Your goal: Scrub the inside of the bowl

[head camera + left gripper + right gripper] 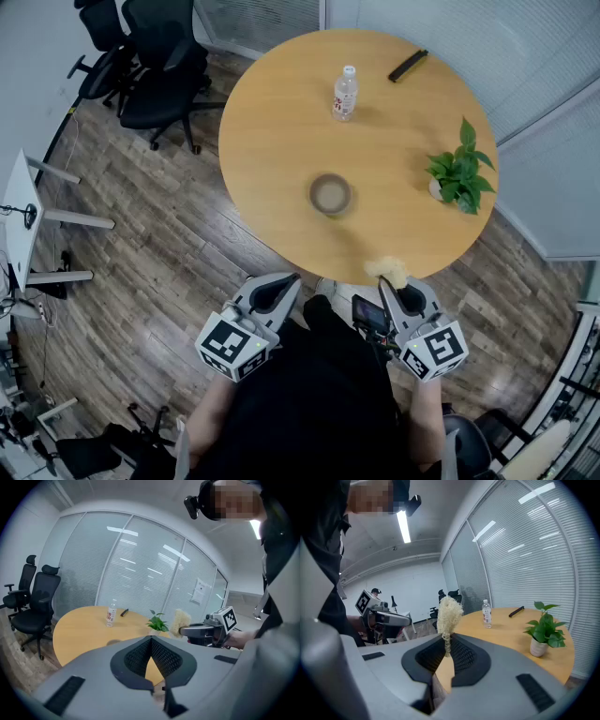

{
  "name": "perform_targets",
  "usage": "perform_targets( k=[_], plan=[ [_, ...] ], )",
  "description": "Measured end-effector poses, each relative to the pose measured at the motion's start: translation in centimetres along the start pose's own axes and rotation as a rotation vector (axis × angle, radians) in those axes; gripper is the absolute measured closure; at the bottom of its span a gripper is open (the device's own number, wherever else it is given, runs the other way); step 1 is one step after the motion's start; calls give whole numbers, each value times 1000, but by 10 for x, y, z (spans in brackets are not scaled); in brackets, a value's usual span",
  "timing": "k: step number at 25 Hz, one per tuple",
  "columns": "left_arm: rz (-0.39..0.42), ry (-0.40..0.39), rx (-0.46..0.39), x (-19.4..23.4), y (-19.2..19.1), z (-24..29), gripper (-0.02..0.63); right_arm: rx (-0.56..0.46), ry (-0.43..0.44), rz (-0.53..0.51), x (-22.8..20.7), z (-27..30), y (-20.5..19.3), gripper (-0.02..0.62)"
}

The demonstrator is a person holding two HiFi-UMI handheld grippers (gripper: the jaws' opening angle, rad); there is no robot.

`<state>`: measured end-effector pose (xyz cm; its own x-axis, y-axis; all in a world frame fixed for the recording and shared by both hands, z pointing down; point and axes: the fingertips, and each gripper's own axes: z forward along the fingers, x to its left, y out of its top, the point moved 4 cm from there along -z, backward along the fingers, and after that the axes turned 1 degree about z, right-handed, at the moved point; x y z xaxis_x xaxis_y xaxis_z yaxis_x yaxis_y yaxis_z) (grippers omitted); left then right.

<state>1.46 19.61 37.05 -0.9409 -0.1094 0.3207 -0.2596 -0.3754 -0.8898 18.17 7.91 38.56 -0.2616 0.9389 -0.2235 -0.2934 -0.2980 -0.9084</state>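
Bowl (330, 194) ahead; right tongs (396, 284) forward, around scrubber (387, 270).

Tabletop (281, 122): tan wood grain. On tabletop: bowl (330, 195) grey-brown; plant (461, 173) green, pot (436, 190) white. At tabletop edge: scrubber (387, 270) pale cream. Beside tabletop: floor (169, 253) dark brown planks, chairs (155, 56) black.

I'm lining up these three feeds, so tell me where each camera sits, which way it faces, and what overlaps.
Head view: on the person's head, looking steeply down at the table and bowl; left gripper, right gripper and torso show below.
Left gripper view: on the left gripper, facing across the table; its shut, empty jaws fill the foreground.
Right gripper view: on the right gripper, facing across the table; its jaws pinch the scrubber.
Shared: all three show the water bottle and potted plant.
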Motion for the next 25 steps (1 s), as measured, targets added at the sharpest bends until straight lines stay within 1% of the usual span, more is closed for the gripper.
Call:
perform_targets(
  k=[4, 9, 13, 16, 21, 25],
  plan=[
    [4, -2, 1, -2, 2, -1, 595, -5, -5, 4, 1, -3, 0, 558],
    [3, -2, 4, -5, 1, 0, 595, -37, -2, 32, 0, -7, 3, 557],
    [1, -1, 15, -6, 0, 3, 595, -34, 1, 21, 0, -7, 4, 557],
    [-11, 4, 34, -3, -4, 6, 595, -33, -2, 18, -1, -5, 1, 557],
    [-39, 9, 74, 12, -11, 1, 595, -11, -13, 26, 11, 5, -4, 557],
    [-30, -19, 111, 25, -12, 7, 595, 9, -39, 32, 14, 15, -4, 557]
  ],
)
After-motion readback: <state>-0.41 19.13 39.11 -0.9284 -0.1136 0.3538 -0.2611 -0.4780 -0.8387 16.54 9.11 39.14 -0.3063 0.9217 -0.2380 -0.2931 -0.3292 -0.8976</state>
